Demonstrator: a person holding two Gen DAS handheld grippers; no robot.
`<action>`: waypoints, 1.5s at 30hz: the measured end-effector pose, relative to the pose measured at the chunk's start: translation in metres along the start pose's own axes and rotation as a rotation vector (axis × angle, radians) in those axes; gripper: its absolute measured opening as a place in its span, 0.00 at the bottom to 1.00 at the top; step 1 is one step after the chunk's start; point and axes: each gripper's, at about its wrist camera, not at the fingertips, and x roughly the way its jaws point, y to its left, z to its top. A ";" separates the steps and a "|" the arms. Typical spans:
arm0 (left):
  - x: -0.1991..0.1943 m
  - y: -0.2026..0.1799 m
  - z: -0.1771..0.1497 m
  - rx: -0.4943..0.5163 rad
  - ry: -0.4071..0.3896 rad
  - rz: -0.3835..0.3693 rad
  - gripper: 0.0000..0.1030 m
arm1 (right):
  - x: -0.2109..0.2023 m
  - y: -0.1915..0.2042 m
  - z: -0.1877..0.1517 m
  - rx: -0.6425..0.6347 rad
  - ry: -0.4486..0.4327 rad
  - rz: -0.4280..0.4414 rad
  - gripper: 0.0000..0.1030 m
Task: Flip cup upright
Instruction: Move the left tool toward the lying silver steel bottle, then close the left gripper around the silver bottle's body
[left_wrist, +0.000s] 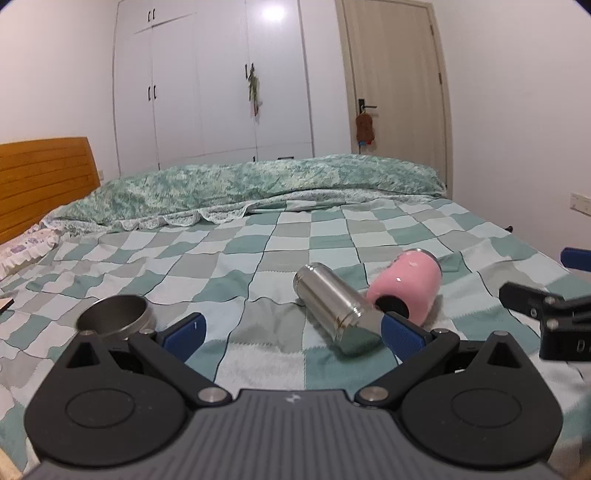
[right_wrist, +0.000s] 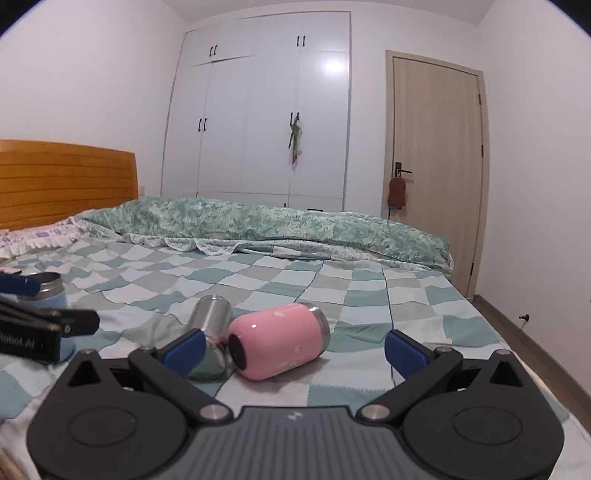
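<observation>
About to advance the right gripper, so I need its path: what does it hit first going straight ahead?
Probably the pink cup, lying on its side between the open right gripper fingers, left of centre. The steel cup lies just behind it; depth is uncertain.

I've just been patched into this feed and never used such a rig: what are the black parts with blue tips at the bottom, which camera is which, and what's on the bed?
Each picture comes from a camera on a handheld two-finger gripper, looking forward along its fingers. The black linkages with blue pads are those fingers. One picture is from the left gripper, the other from the right gripper. Both are open and hold nothing. On the checkered bedspread lie two cups on their sides, touching: a steel cup and a pink cup. A third cup stands upright in front of the left gripper's left finger. The right gripper faces the pink cup's base.
</observation>
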 end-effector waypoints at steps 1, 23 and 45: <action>0.008 -0.002 0.005 -0.004 0.013 0.010 1.00 | 0.007 -0.004 0.002 -0.002 0.010 0.002 1.00; 0.173 -0.021 0.046 -0.161 0.395 0.053 1.00 | 0.140 -0.056 0.024 0.049 0.137 0.092 1.00; 0.219 -0.012 0.017 -0.231 0.566 0.004 0.63 | 0.138 -0.047 0.005 0.018 0.129 0.127 1.00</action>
